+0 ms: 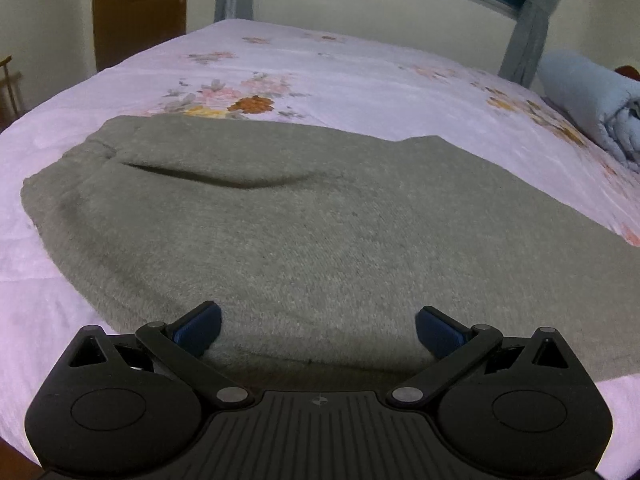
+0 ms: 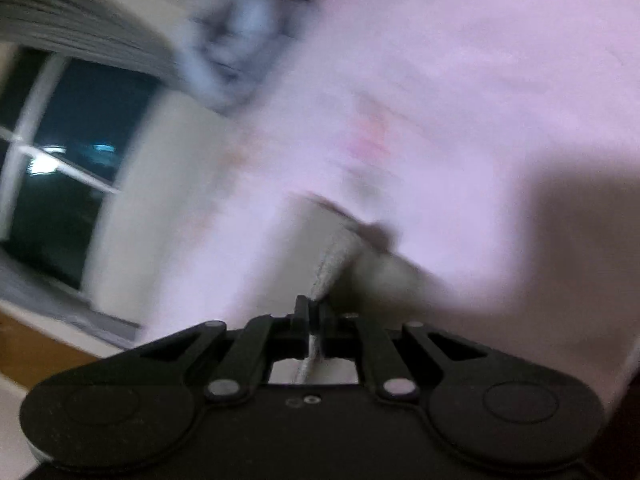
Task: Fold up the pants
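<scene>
Grey fleece pants [image 1: 304,224] lie spread flat on the bed, waistband at the left with a pocket slit showing. My left gripper [image 1: 318,332] hovers open over their near edge, its blue pads [image 1: 198,328] wide apart with only cloth below them. In the blurred right wrist view my right gripper [image 2: 314,312] is shut on a thin hemmed edge of the pants [image 2: 334,260], which rises between the jaws away from the bedspread.
A pink floral bedspread [image 1: 320,68] covers the bed. A rolled light-blue blanket [image 1: 592,96] lies at the far right. Grey curtains [image 1: 528,32] and a dark window [image 2: 60,152] stand behind; a brown door [image 1: 140,12] is at the back left.
</scene>
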